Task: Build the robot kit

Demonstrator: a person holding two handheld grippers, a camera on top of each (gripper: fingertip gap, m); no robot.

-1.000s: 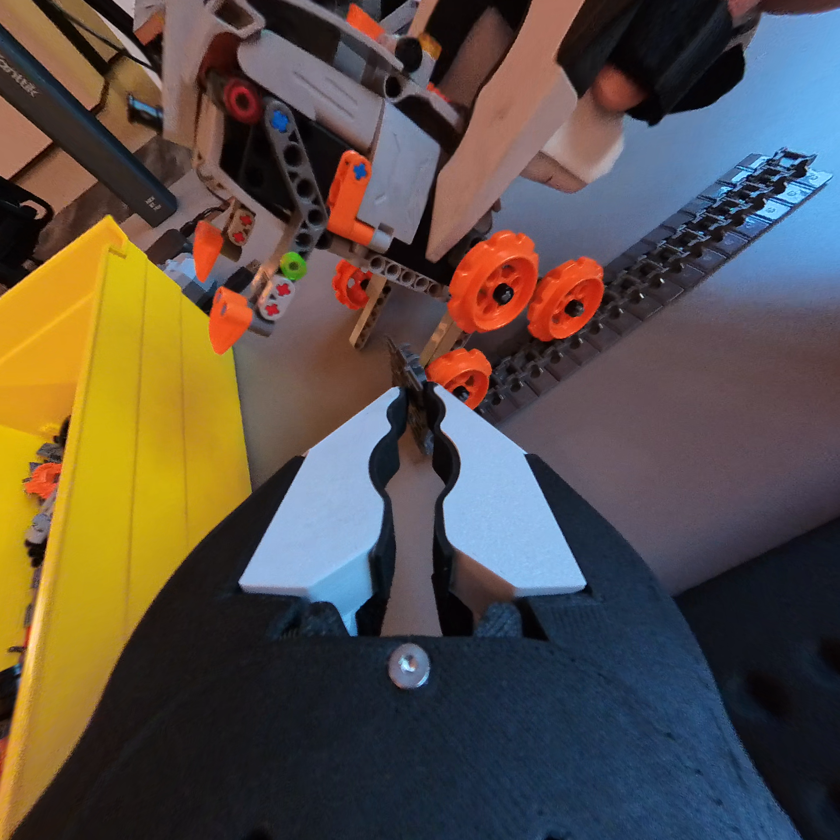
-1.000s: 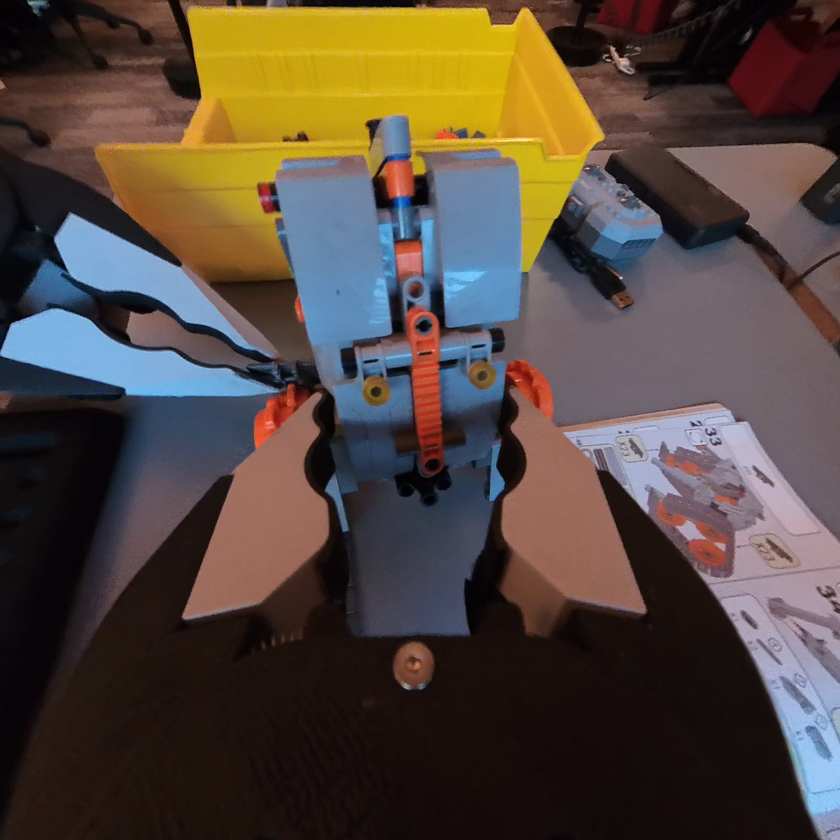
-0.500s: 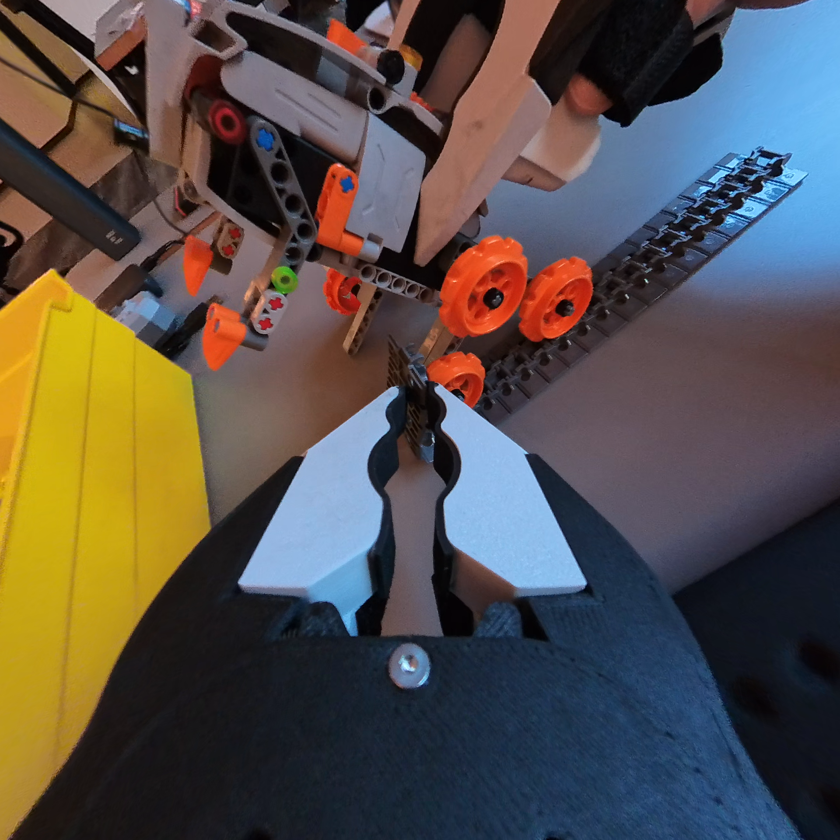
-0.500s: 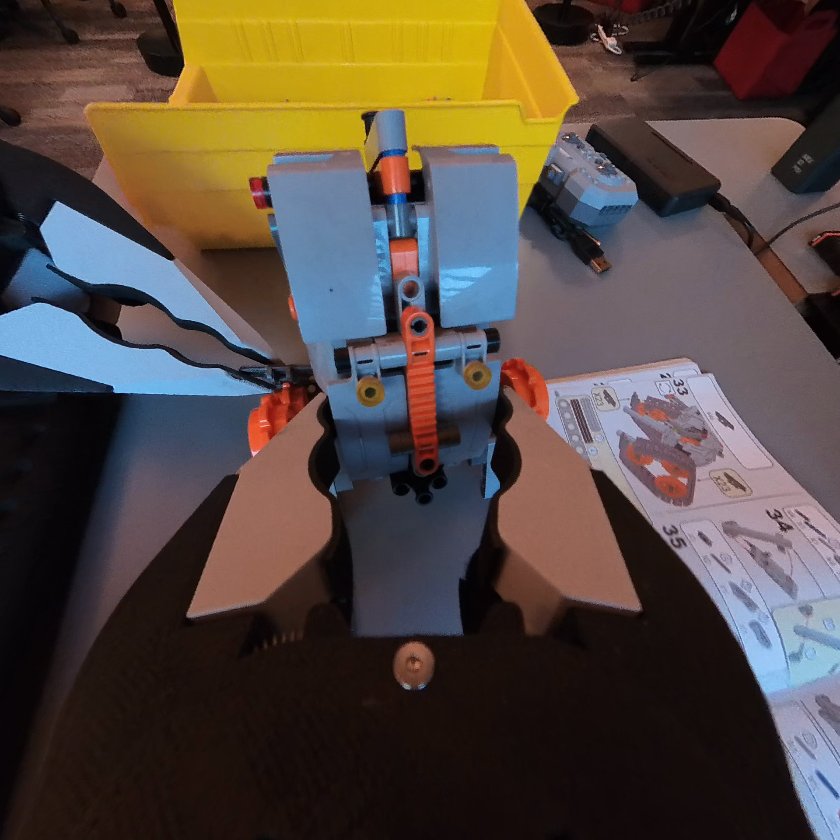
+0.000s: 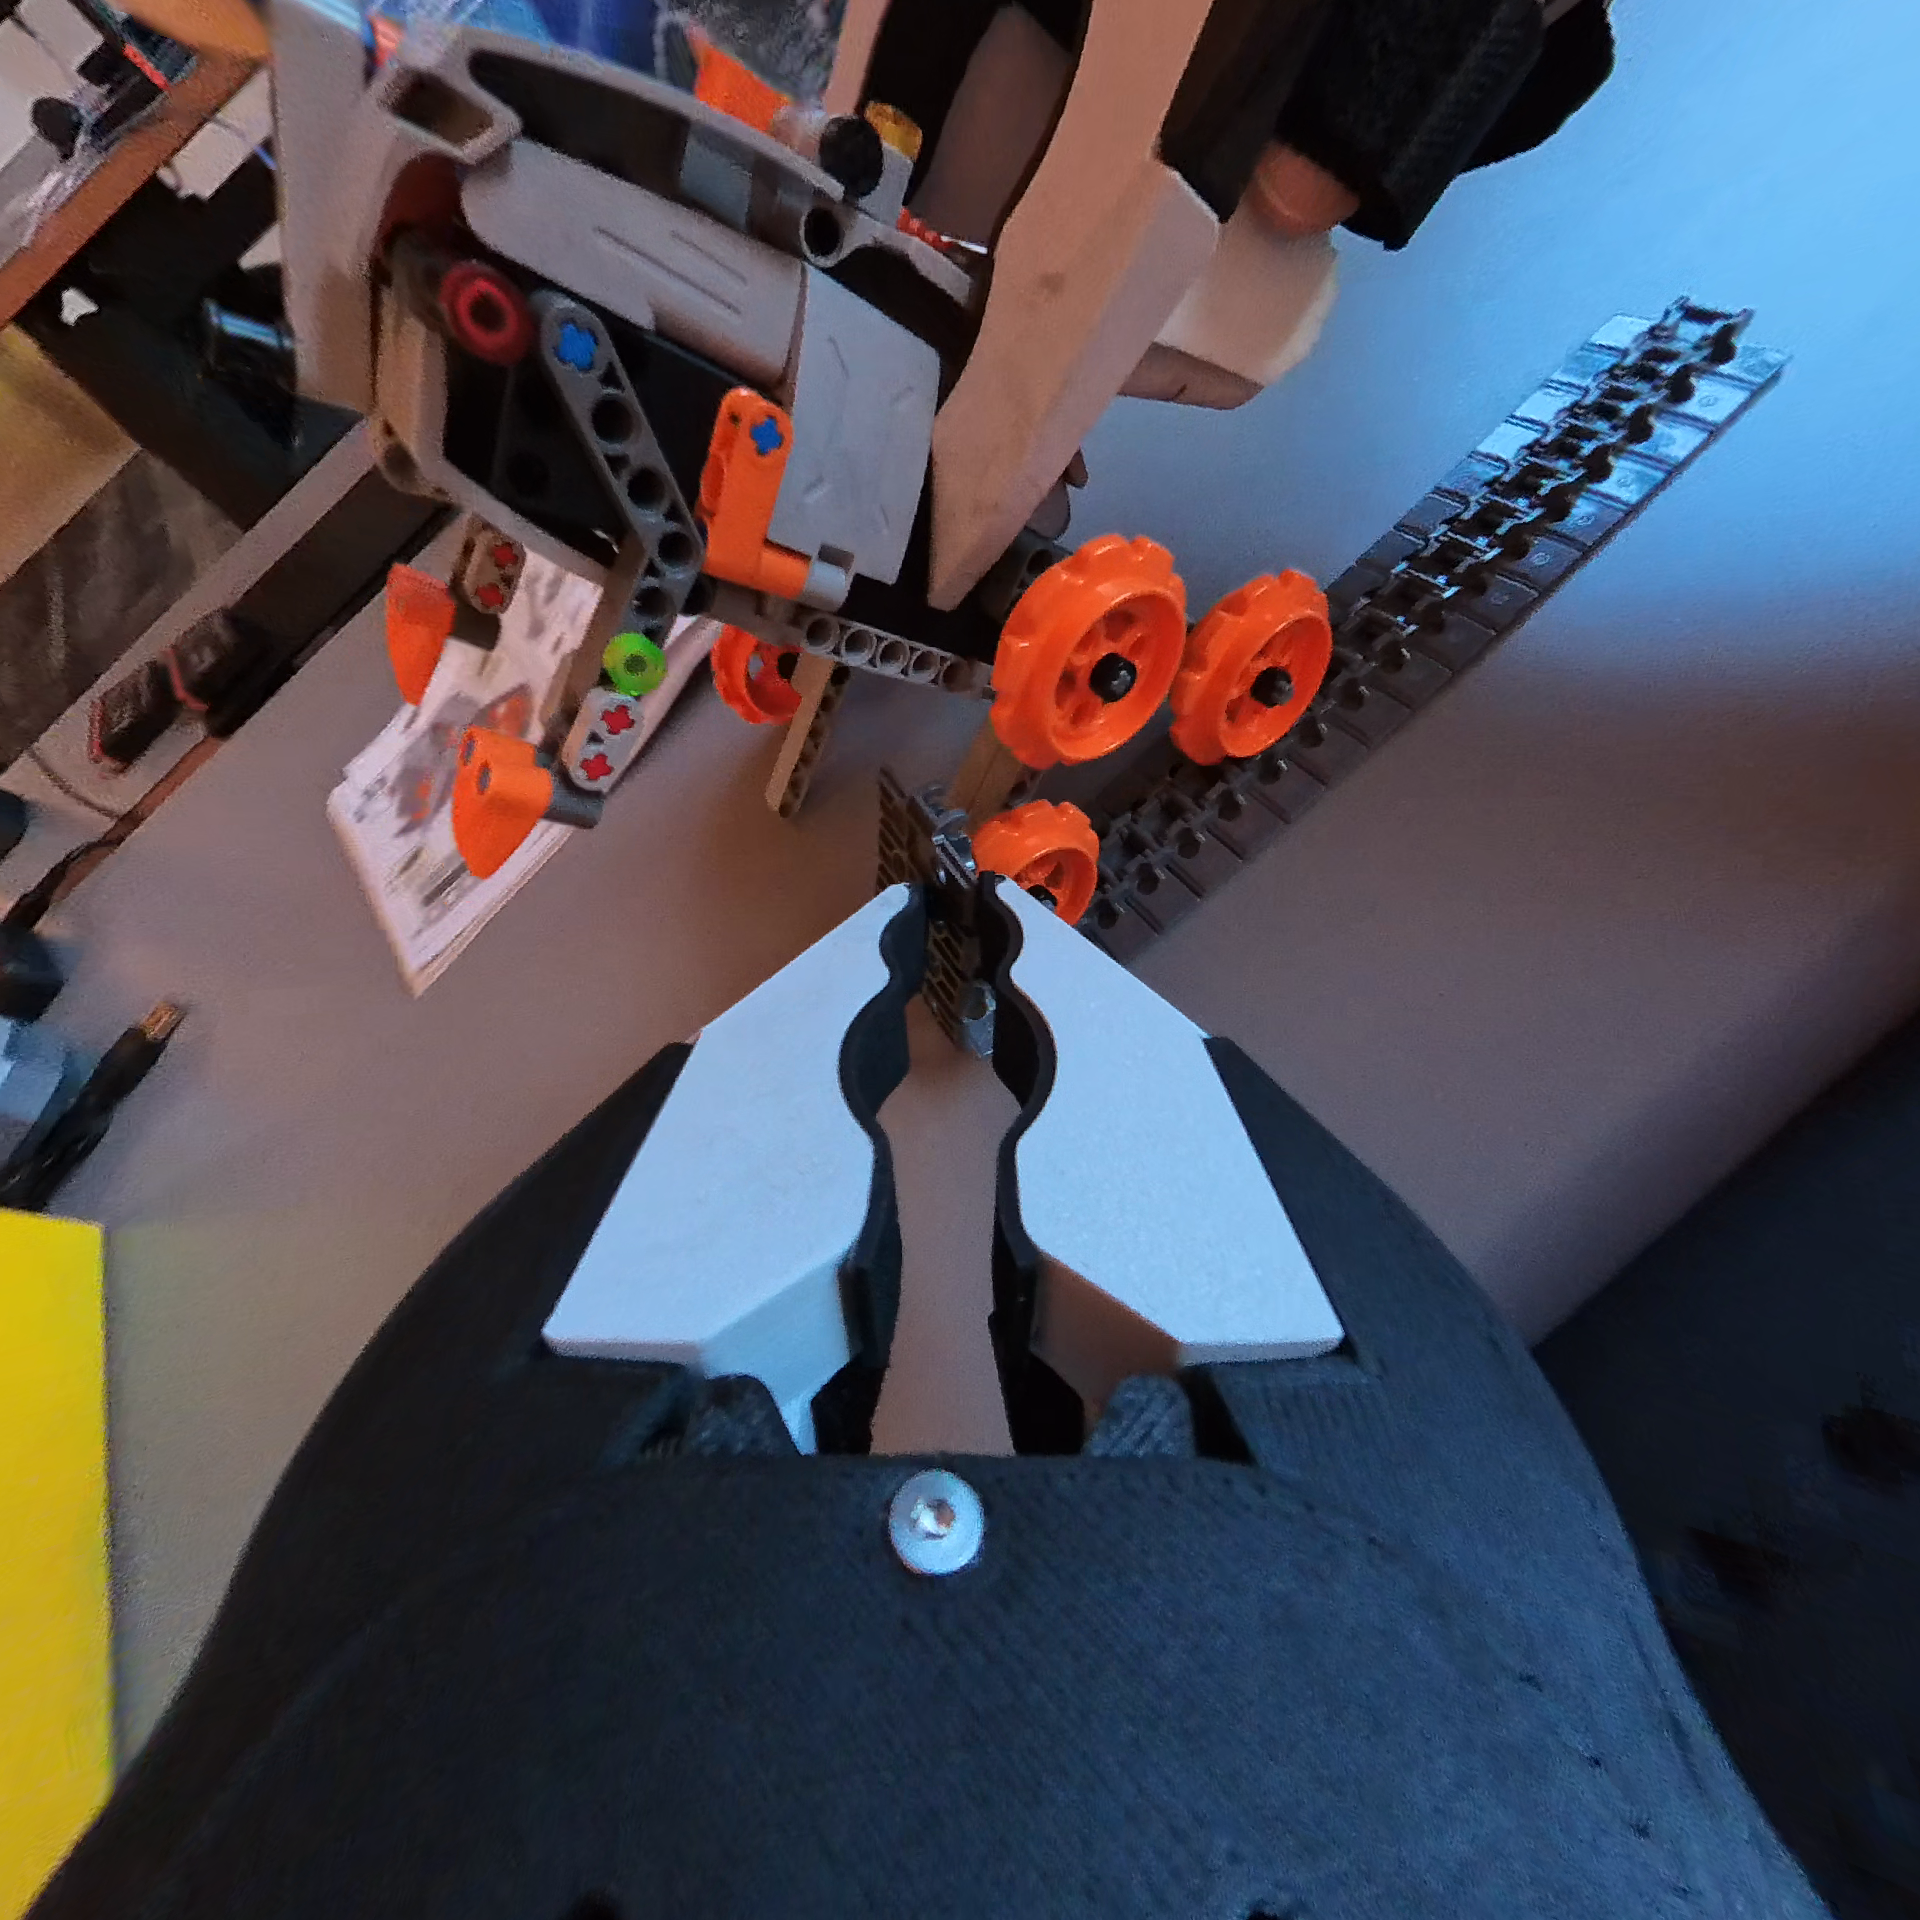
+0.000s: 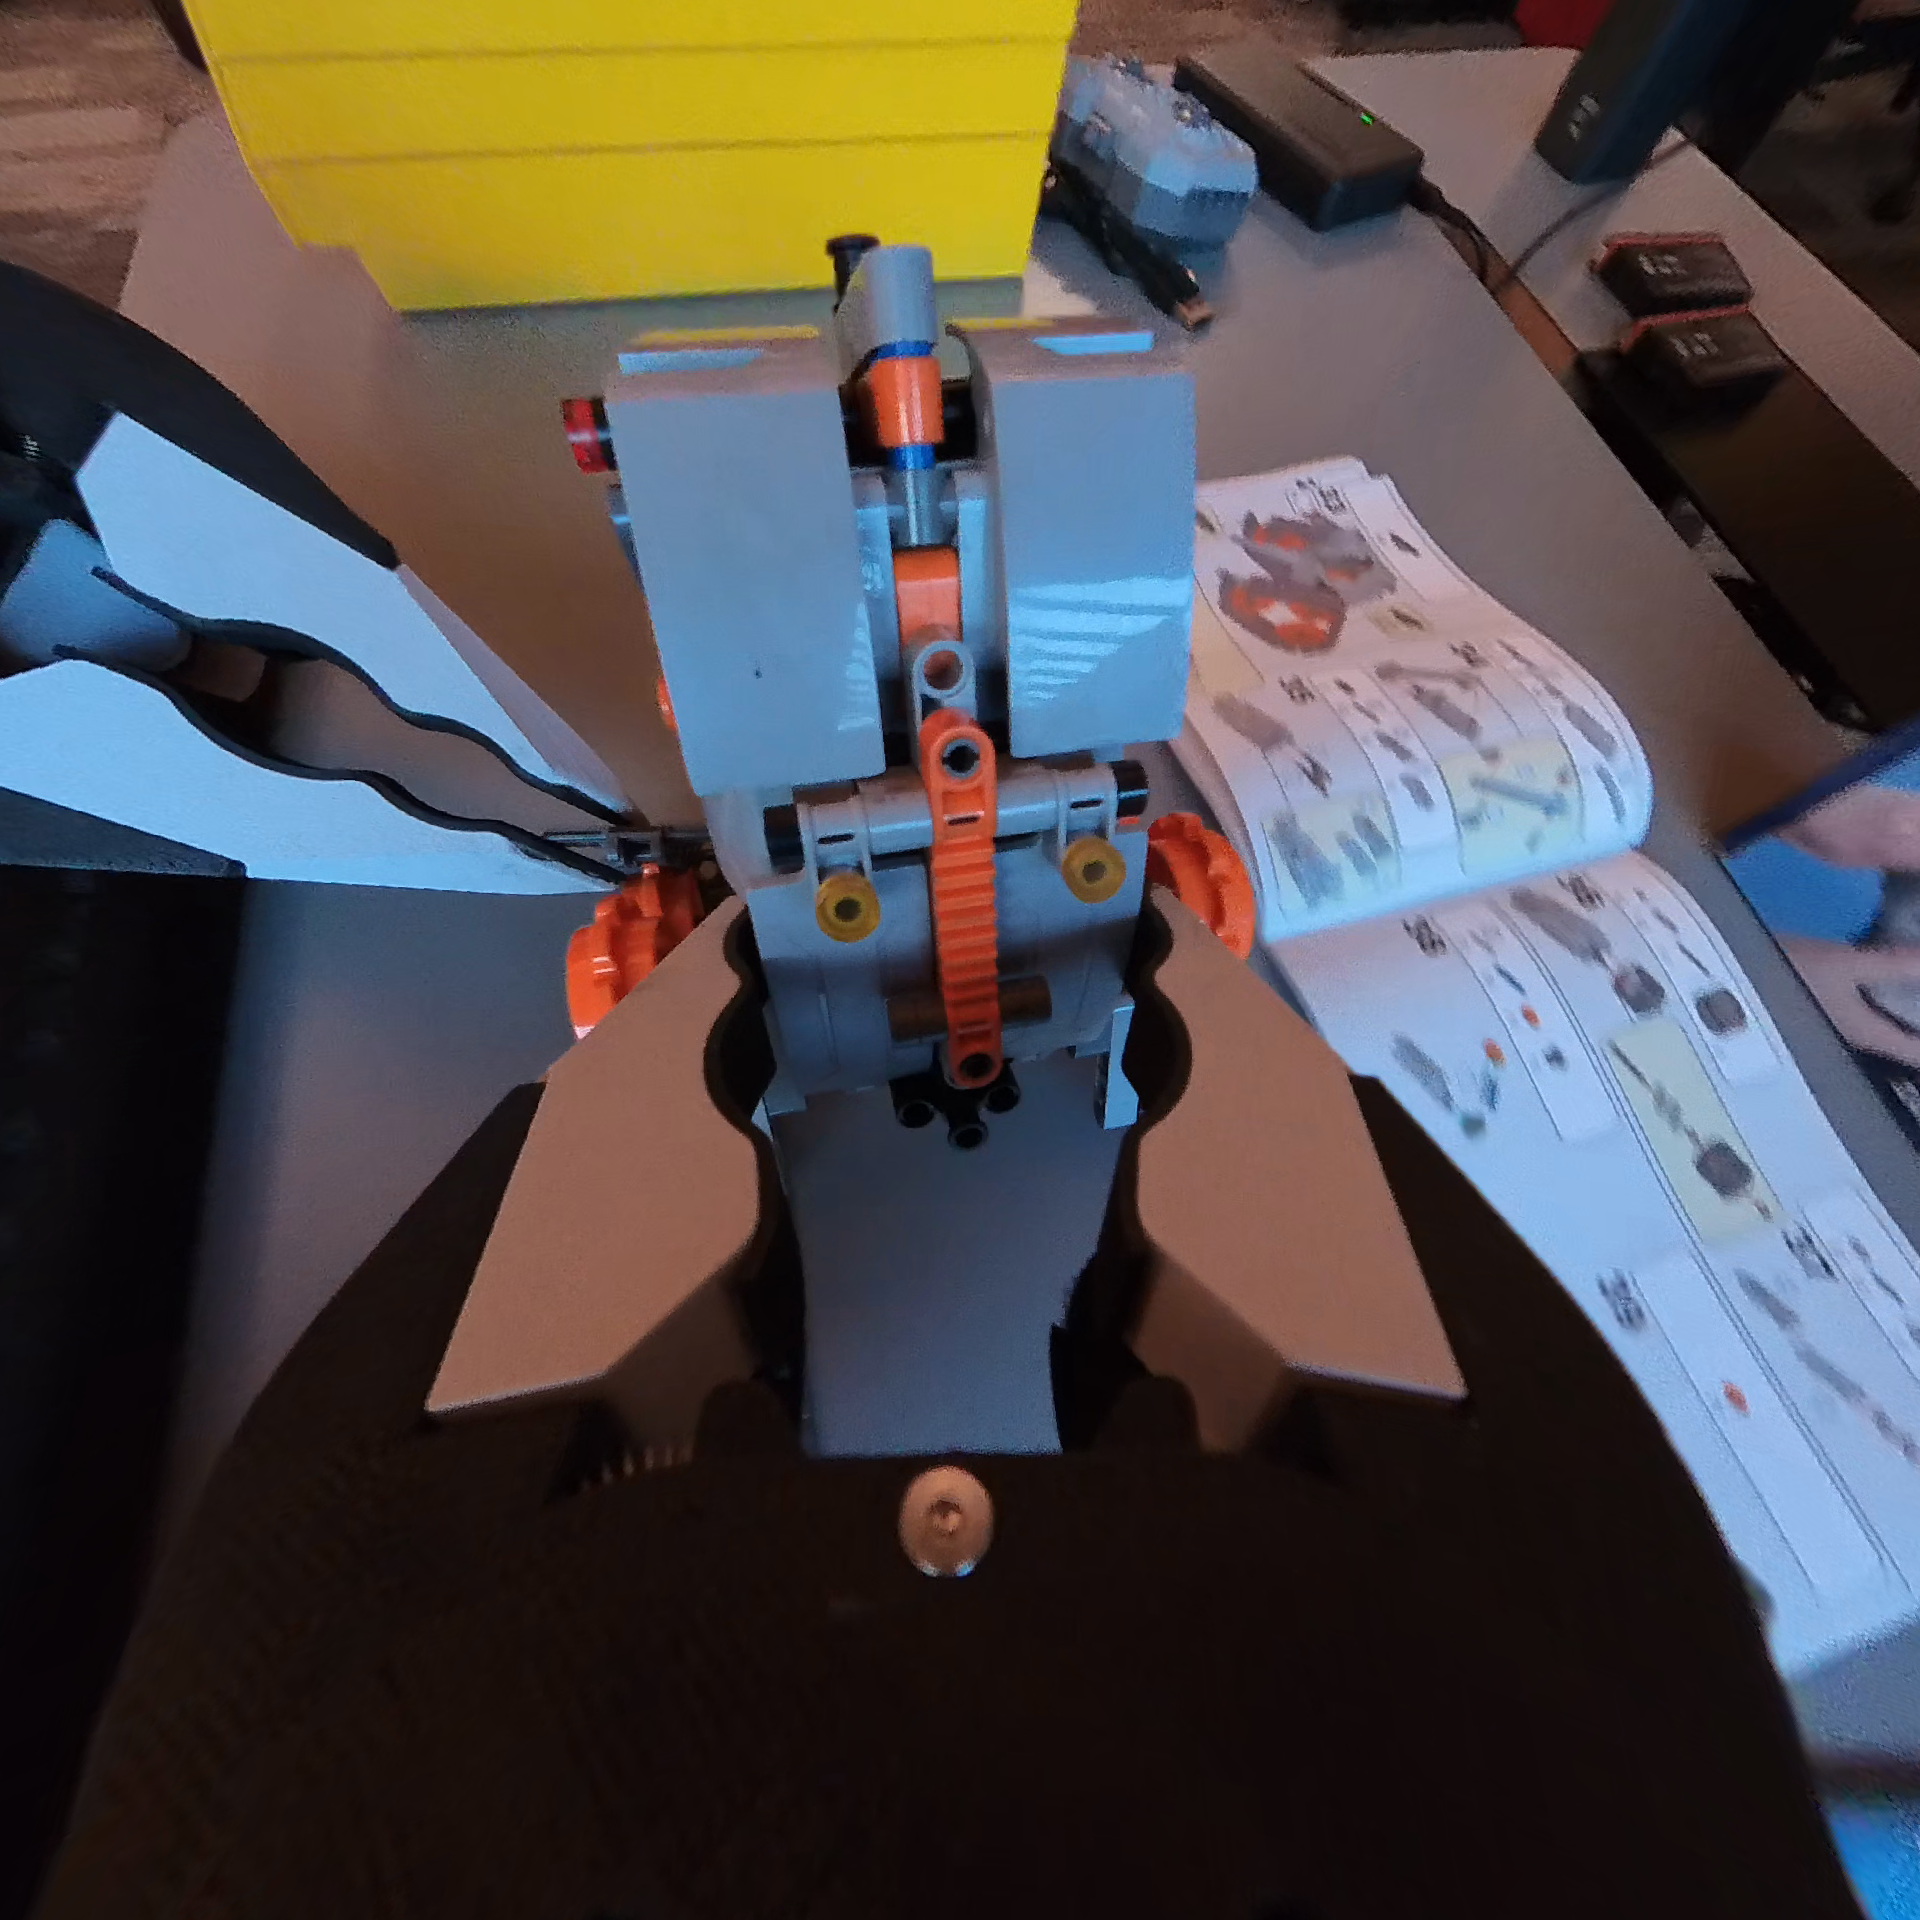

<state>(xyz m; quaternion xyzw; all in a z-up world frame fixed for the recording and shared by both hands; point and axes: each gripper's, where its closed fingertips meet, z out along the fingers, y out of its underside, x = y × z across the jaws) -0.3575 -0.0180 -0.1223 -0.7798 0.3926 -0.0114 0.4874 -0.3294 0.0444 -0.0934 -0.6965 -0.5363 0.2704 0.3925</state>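
My right gripper (image 6: pixel 940 914) is shut on a grey and orange brick-built vehicle model (image 6: pixel 914 644) and holds it above the table. The same model (image 5: pixel 665 416) shows in the left wrist view with its orange wheels (image 5: pixel 1091 649). My left gripper (image 5: pixel 951 899) is shut on a small dark track link (image 5: pixel 940 935), held against the model's lower orange wheel (image 5: pixel 1039 857). The left gripper also shows in the right wrist view (image 6: pixel 613 842), at the model's left side.
A long dark track chain (image 5: pixel 1455 582) lies on the grey table (image 5: pixel 1558 935). A yellow bin (image 6: pixel 644 135) stands behind the model. An open instruction booklet (image 6: pixel 1455 831) lies to the right. A grey battery box (image 6: pixel 1153 177) and a black power brick (image 6: pixel 1309 135) sit at the back.
Both grippers and the model have moved away from the yellow bin, toward the booklet. The grips have not changed.
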